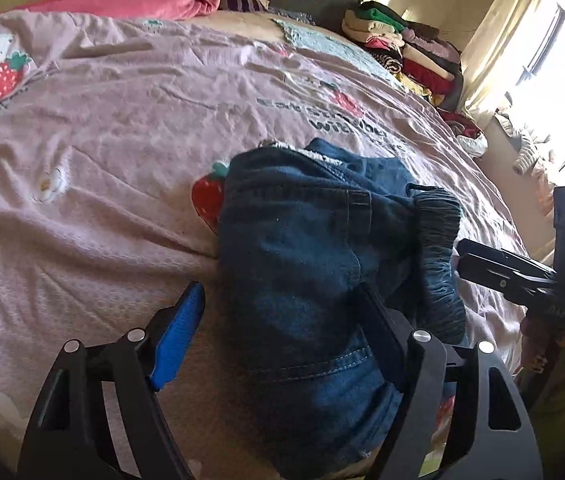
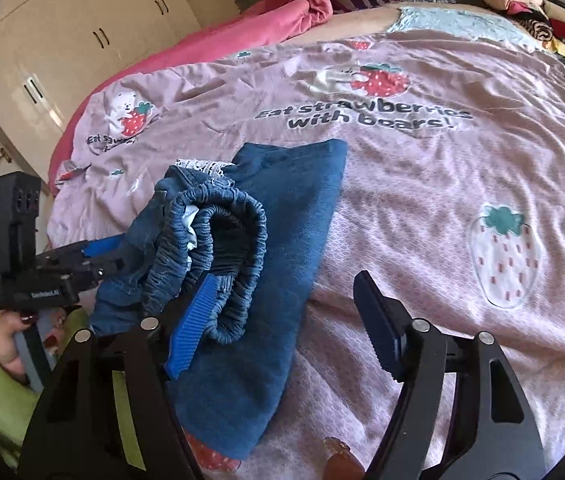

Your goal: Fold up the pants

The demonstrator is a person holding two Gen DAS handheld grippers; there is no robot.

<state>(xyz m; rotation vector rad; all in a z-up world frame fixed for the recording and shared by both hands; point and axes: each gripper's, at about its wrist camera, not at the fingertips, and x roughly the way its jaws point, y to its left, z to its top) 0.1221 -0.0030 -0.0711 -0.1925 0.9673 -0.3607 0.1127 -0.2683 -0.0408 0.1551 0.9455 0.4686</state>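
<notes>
the pants [image 2: 266, 264], small blue denim ones w/ an elastic waistband [image 2: 238, 240], lie bunched on the pink strawberry bedspread [image 2: 462, 152], partly folded, waistband rolled up on top of the heap.

left gripper [image 1: 282, 336] is spread wide, not holding anything. its right finger looks to rest on the denim, the left one sits just off the pants' left edge on bare bedspread. so the pile's between its fingers and straight ahead, long axis running away from it toward the lace trim [image 1: 314, 154] at the far end.

right gripper [image 2: 282, 320] is also released, wide apart. left finger right by the waistband roll, maybe touching, cant tell for sure. the pants lie to its left, so imo left gripper is nearer the bulk.

room: loads of bare bedspread beyond and right of the pants. clothes stack [image 1: 402, 52] is well apart at the far corner.
</notes>
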